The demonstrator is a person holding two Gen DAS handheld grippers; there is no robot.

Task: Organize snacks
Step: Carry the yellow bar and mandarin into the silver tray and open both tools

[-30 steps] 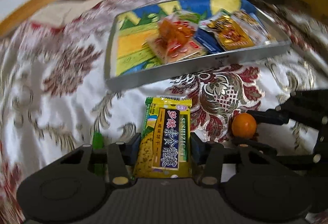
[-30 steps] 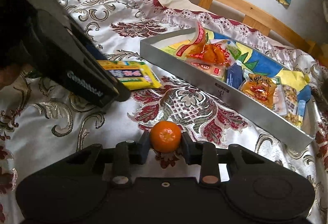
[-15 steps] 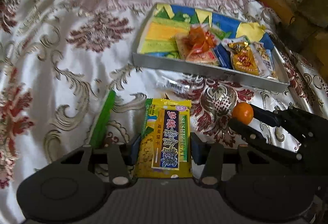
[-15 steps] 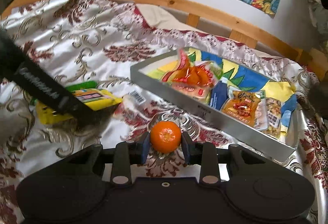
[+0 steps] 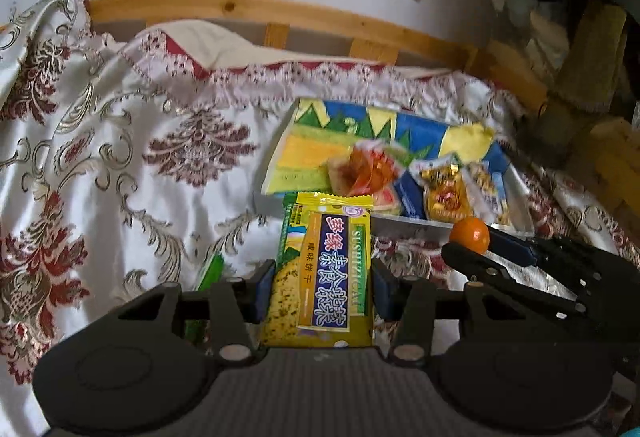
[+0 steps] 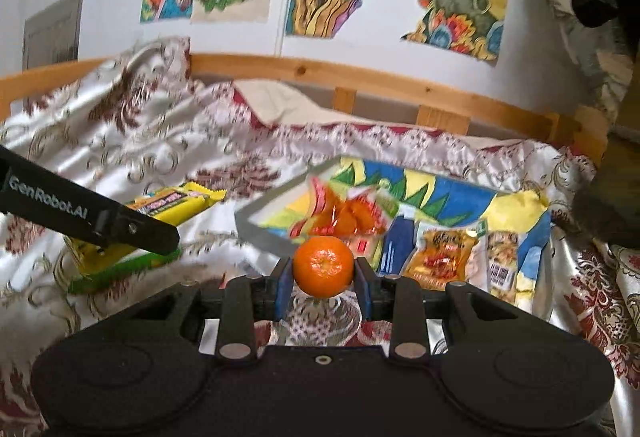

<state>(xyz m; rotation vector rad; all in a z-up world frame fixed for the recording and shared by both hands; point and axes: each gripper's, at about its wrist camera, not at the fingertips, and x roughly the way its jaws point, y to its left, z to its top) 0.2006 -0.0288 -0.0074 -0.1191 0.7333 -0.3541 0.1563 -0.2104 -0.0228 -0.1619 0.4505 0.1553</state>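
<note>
A patterned bedspread (image 5: 132,165) carries a snack tray (image 6: 260,233) and green packet (image 6: 120,271).

The yellow snack packet (image 5: 326,273) is showing "SUSHIZICAI" in small letters down the green strip on its right side, beside large Chinese characters on a dark blue band that are not reading clearly. The black arm of the left gripper (image 6: 86,215) is carrying the white brand name "GenRobot.AI". Print on the tray's packets is staying too blurred to read
</note>
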